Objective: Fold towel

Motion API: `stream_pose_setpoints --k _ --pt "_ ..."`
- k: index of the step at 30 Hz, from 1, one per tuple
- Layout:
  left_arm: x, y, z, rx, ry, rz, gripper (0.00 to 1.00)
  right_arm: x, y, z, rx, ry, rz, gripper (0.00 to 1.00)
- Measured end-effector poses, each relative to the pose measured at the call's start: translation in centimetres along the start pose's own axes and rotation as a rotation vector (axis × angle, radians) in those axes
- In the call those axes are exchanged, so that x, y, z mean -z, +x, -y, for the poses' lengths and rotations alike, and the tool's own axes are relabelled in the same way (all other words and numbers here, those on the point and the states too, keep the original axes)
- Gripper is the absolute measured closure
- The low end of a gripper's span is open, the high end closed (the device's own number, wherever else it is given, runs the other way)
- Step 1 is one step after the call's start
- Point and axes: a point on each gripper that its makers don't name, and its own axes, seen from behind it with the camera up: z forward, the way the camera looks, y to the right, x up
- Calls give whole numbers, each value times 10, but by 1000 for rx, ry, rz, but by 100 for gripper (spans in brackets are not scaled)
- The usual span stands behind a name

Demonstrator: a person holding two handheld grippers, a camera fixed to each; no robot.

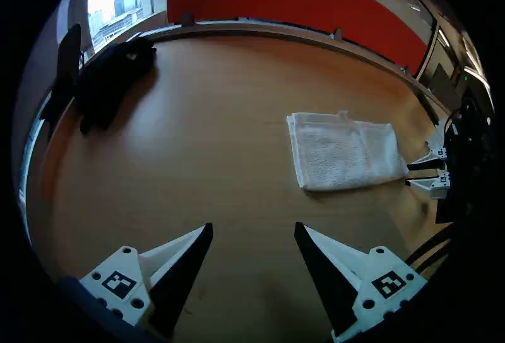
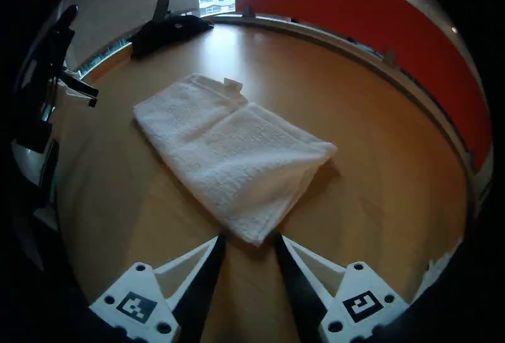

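A bare wooden table (image 1: 208,153) carries a folded white towel (image 1: 344,150) lying flat at about three o'clock in the left gripper view, and a black bag (image 1: 110,81) at ten o'clock near the far edge.

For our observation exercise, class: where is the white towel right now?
The white towel lies on the wooden table, its near corner at the open fingers of the right gripper; in the left gripper view it sits right of centre.
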Motion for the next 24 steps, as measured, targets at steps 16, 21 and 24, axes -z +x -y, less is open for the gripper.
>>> stream_pose_setpoints --k 16,21,24 --pt "2 -3 -3 -1 -1 2 4 3 -1 0 3 21 -11 95" --pt "2 -2 -4 -4 -1 0 4 9 7 0 1 2 -32 95" --pt "2 -1 -4 -5 0 -1 4 15 18 -1 -5 -10 -55 95"
